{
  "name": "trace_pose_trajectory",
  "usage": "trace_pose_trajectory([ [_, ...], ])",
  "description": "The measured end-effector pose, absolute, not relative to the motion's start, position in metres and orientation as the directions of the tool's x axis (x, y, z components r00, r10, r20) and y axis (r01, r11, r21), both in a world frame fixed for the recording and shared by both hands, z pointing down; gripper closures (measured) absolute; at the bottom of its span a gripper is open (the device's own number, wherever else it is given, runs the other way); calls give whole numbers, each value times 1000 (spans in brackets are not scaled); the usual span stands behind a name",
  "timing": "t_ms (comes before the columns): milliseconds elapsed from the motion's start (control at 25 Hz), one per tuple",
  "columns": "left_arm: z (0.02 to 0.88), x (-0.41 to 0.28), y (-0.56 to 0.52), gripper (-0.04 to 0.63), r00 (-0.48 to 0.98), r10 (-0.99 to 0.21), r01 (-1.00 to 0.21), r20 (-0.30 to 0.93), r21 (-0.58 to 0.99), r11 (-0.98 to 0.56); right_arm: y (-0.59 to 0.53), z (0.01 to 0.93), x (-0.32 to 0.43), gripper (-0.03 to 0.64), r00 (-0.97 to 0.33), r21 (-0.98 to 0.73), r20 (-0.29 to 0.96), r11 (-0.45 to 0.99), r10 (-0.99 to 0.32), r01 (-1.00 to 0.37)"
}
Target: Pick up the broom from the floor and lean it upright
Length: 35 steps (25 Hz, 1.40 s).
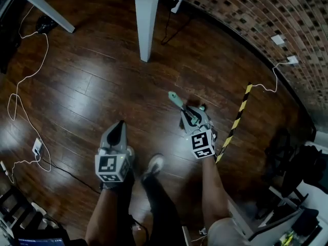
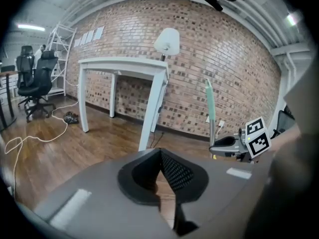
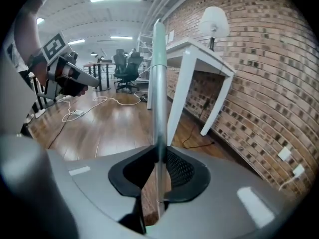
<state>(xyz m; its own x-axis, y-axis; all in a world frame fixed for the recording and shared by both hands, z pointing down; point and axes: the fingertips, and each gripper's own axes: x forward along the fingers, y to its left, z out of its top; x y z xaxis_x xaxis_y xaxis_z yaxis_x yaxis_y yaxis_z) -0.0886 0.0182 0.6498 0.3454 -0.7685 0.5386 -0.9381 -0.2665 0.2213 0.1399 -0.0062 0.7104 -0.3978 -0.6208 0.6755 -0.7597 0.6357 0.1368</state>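
Note:
The broom handle (image 3: 158, 83) is a silver pole with a pale green top end (image 1: 174, 99), and it stands nearly upright off the wooden floor. My right gripper (image 3: 159, 156) is shut on the pole, which runs straight up between its pads. In the head view my right gripper (image 1: 187, 111) is right of centre and hides the lower pole and the brush. In the left gripper view the pole (image 2: 210, 103) rises above my right gripper (image 2: 232, 146). My left gripper (image 1: 120, 124) hangs to the left, apart from the broom. Its tips (image 2: 160, 156) meet with nothing between them.
A white table (image 1: 146, 19) stands ahead with a lamp (image 2: 167, 41) behind it. The brick wall (image 1: 266, 19) curves along the right. A yellow-and-black striped strip (image 1: 236, 122) lies just right of my right gripper. White cables (image 1: 20, 101) trail at the left. My shoe (image 1: 154, 164) is between the grippers.

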Motion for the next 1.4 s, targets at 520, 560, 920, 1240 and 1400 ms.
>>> trace_pose_trajectory([
  [520,547,-49,-15,594,383,-798,-923,466,219,-315,6,613,208,528,-350,129,599,517,-721,-846],
  [560,542,-48,-19,594,383,-803,-923,457,225,-312,3,607,210,528,-352,134,594,520,-724,-844],
  [920,544,-26,-97,594,398,-823,-917,405,206,-342,-64,587,223,528,-317,131,546,452,-776,-882],
  [1240,566,-28,-181,594,442,-789,-897,426,226,-380,-132,620,212,528,-306,133,597,467,-742,-874],
  [1400,579,-37,-200,595,430,-778,-903,457,221,-369,-157,636,199,528,-337,105,617,499,-711,-860],
])
